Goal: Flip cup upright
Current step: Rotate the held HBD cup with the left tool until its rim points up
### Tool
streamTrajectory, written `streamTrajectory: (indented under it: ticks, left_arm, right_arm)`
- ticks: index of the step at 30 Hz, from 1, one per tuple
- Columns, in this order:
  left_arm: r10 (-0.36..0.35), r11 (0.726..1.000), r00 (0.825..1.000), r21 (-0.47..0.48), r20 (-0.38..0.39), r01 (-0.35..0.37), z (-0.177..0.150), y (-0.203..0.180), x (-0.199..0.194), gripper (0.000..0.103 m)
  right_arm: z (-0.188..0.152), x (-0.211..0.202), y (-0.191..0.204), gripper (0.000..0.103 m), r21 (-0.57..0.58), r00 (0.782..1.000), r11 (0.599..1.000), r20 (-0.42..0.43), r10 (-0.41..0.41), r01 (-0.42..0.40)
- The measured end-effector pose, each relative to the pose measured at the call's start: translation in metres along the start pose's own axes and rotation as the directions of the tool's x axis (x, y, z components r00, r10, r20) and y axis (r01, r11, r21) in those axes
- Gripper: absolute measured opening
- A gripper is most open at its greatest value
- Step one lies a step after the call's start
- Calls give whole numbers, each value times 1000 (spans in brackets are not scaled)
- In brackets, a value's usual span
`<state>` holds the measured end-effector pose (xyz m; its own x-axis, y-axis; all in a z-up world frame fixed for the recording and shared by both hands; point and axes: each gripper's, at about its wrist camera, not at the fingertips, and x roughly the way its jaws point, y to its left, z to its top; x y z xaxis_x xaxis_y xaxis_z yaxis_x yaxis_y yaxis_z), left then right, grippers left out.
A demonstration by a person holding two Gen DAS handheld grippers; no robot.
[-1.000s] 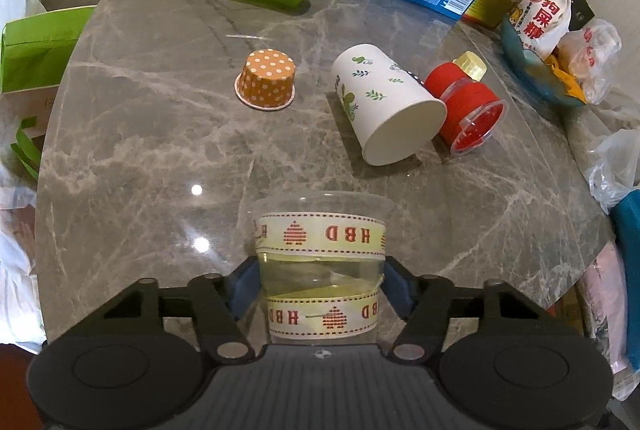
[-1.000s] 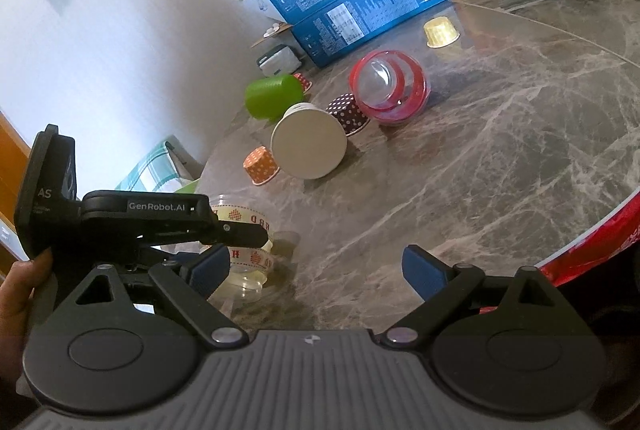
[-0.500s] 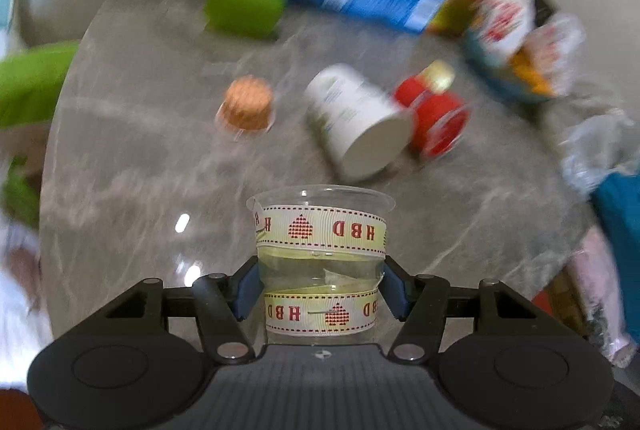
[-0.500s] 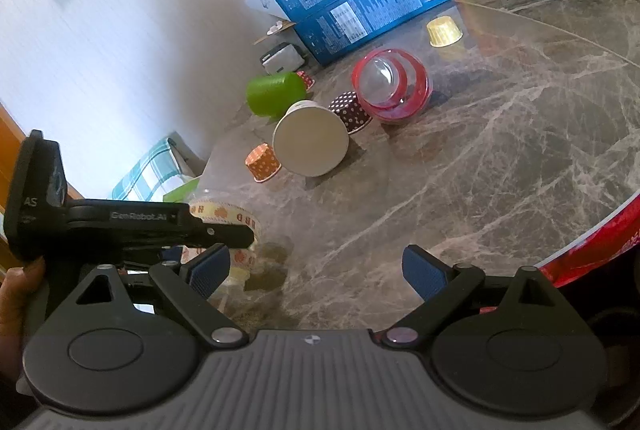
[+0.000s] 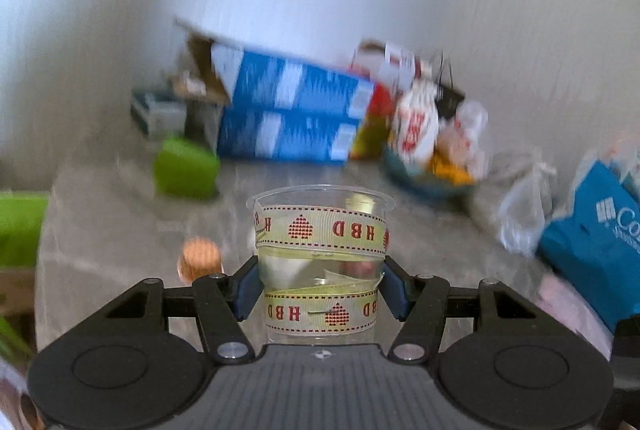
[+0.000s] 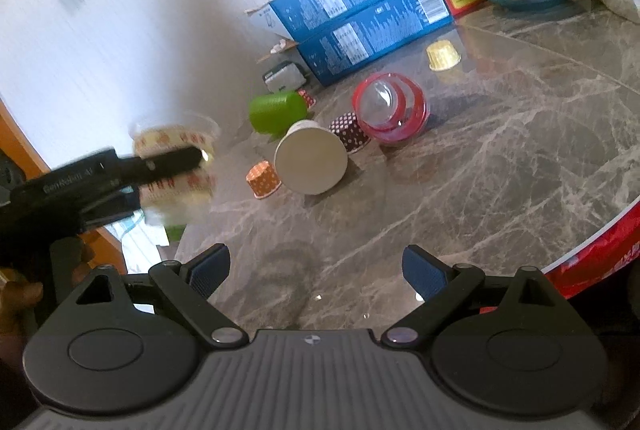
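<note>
A clear cup [image 5: 320, 262] wrapped in ribbon, mouth up, sits clamped between the fingers of the left gripper [image 5: 321, 290], held in the air off the table's [image 6: 480, 190] left edge. The right gripper [image 6: 316, 272] hovers over the near edge, jaws wide and empty.

cup ribbon [image 5: 320, 230]: "HBD" | left tongs [image 6: 68, 176]: "GenRobot"

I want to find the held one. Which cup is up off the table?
The clear cup with HBD ribbon, pinched in the left gripper. The other cups sit on the marble table.
</note>
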<state>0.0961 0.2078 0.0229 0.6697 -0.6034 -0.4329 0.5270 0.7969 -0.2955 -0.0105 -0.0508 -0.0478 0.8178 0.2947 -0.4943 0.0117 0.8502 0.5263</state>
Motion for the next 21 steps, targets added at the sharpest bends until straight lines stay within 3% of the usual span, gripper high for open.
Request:
streamTrajectory:
  ticks: [3, 5, 8, 14, 19, 21]
  left_arm:
    - [21, 997, 990, 66, 139, -30, -7, -11, -12, 64]
    - [79, 984, 959, 132, 271, -118, -23, -26, -22, 64]
    - [125, 964, 908, 166, 399, -206, -56, -39, -29, 64]
    - [259, 950, 851, 39, 458, -310, -126, -36, -13, 64]
    - [261, 938, 818, 64, 512, -340, -152, -34, -5, 64]
    - [260, 927, 793, 87, 550, -365, -159, -35, -4, 64]
  right_arm:
    - [0, -5, -1, 94, -1, 1000, 1000, 26, -7, 7]
    - [-1, -9, -2, 94, -1, 999, 1000, 49, -8, 8]
    - [-5, -18, -6, 94, 7, 995, 1000, 100, -3, 2]
    - [-23, -38, -16, 94, -12, 982, 1000, 187, -8, 10]
    - [-37, -45, -19, 94, -20, 983, 999, 180, -23, 27]
    - [-45, -48, -18, 94, -31, 980, 999, 199, -22, 29]
